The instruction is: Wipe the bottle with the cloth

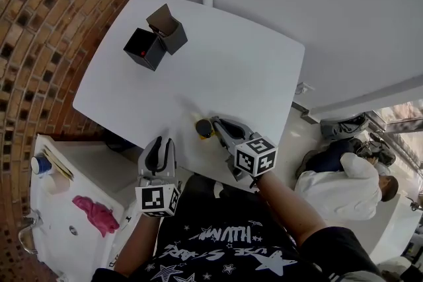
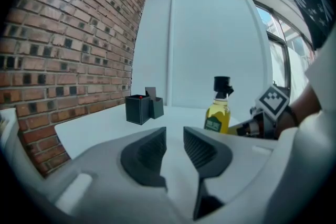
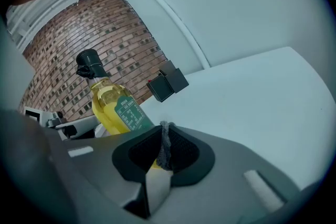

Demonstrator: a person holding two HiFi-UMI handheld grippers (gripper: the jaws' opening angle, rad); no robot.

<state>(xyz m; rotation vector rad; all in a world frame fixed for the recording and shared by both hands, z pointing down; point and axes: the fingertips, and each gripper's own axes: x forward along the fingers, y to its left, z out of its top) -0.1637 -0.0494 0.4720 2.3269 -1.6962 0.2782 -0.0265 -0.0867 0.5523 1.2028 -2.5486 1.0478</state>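
Cloth point(image 3: 164, 147) pinched in right gripper point(image 3: 164, 132) fingers point(image 3: 137, 153) beside bottle point(image 3: 113, 108); left gripper point(image 2: 175, 138) fingers point(image 2: 144, 156) slightly apart (empty).

Right gripper point(image 3: 164, 132) had its fingers point(image 3: 137, 152) pressed together on a thin strip of grey cloth point(image 3: 166, 147), which stood up btwn the pads & poked just above them. Bottle point(image 3: 111, 106) stood upright just behind the fingers, to their left: yellow liquid, green label, black cap. Its base was hidden by the gripper body, so contact w/ the cloth couldn't be told. Farther back on the white bench point(image 3: 252, 92) sat two dark boxes point(image 3: 167, 83), touching, one w/ a small red dot on top. Brick wall point(image 3: 89, 34) ran behind at left, plain white wall point(image 3: 236, 2) at right, w/ a white pipe point(image 3: 163, 8) along the join.
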